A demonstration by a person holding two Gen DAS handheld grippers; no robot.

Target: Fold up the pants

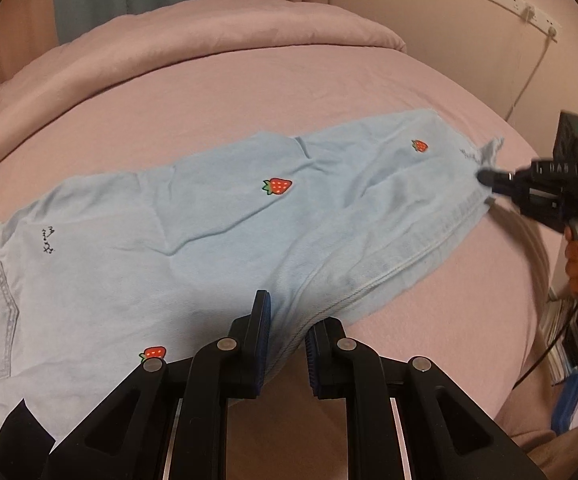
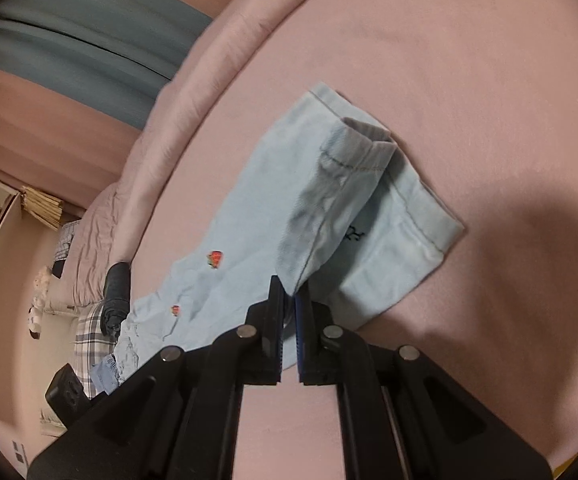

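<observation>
pants [image 1: 209, 216]: light blue, lying lengthwise on pink bed [image 1: 249, 92]
left tool [image 1: 287, 332]: clamped on waist-end edge, anchoring it
right tool [image 2: 289, 300]: pinching a leg cuff, lifted, likely for folding over

Both fisheye views are lit by warm, fairly dim indoor light that gives everything a pinkish-brown cast. No lamp shows and there is little glare. The round lens bends straight lines hard toward the rim, and a dark vignette closes off the corners of each picture.

In the left wrist view the pale blue strawberry-patched denim pants [image 1: 225, 216] are reasonably sharp, but the far black handheld gripper [image 1: 485, 178] at the right edge is smeared with motion blur.

The right wrist view is softer overall — the teal curtain [image 2: 85, 44] streaks into bands. A broad, soft-edged dark shadow [image 2: 549, 264] falls across the pink bedsheet [image 2: 449, 60] at right.
</observation>
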